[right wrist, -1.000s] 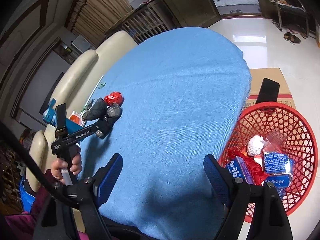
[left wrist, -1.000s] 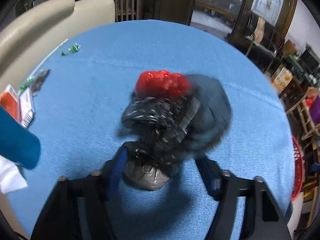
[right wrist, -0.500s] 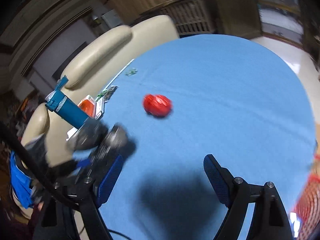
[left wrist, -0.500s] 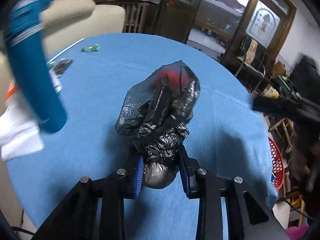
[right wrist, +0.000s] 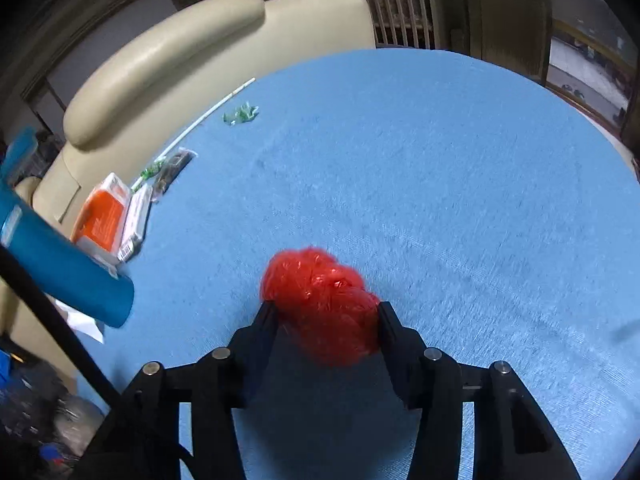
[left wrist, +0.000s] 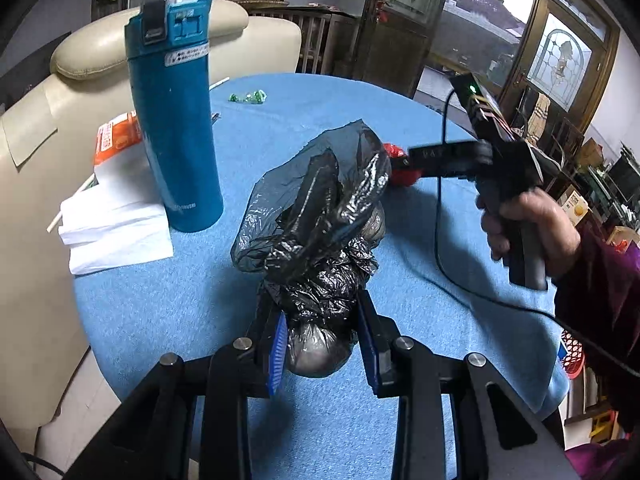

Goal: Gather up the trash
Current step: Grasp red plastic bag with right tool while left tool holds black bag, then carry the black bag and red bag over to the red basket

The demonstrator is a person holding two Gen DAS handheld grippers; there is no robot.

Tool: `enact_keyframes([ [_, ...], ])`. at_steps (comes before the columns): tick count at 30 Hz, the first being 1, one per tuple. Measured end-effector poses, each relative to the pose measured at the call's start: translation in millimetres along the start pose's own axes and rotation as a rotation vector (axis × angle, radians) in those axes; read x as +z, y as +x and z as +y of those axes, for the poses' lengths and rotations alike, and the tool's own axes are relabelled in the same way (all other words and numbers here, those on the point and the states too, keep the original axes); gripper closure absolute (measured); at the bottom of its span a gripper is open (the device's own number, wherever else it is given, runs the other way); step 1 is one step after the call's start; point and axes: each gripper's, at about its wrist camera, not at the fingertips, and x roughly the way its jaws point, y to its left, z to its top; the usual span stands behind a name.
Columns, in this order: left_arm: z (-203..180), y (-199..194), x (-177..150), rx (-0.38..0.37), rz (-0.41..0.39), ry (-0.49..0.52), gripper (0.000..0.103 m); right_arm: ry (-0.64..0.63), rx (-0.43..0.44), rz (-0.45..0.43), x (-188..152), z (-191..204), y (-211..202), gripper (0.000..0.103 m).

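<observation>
While fingers (left wrist: 278, 344) pinch crinkled black bag (left wrist: 320, 232).

My left claw (left wrist: 322, 344) is clamped at bottom centre; my right claw (right wrist: 326, 320) is clamped too, my hand (left wrist: 528, 224) gripping its handle.

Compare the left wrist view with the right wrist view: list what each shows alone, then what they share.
Left wrist only: the left claw shut on the black plastic bag, the white napkins, the person's right hand on the other tool's handle, and a bit of the red basket at the table edge.

Right wrist only: the right claw closed around the red wrapper, seen up close, and a dark wrapper by the white straw.

Both: the blue tablecloth, blue bottle, orange box, green wrapper and cream chair.
</observation>
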Motion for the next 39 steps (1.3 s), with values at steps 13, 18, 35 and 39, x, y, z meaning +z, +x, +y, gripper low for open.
enact_keyframes([
  [13, -48, -16, 15, 0.023, -0.028, 0.067, 0.069, 0.09, 0.101, -0.16, -95, -40, -133, 0.063],
  [18, -74, -24, 17, 0.046, -0.049, 0.114, 0.069, 0.157, 0.119, -0.213, -143, -58, -181, 0.063],
  [35, -144, -70, 13, 0.119, -0.15, 0.263, 0.069, 0.2, 0.057, -0.363, -218, -74, -277, 0.063],
  [39, -155, -77, 12, 0.126, -0.165, 0.286, 0.069, 0.202, 0.06, -0.388, -224, -73, -288, 0.063],
])
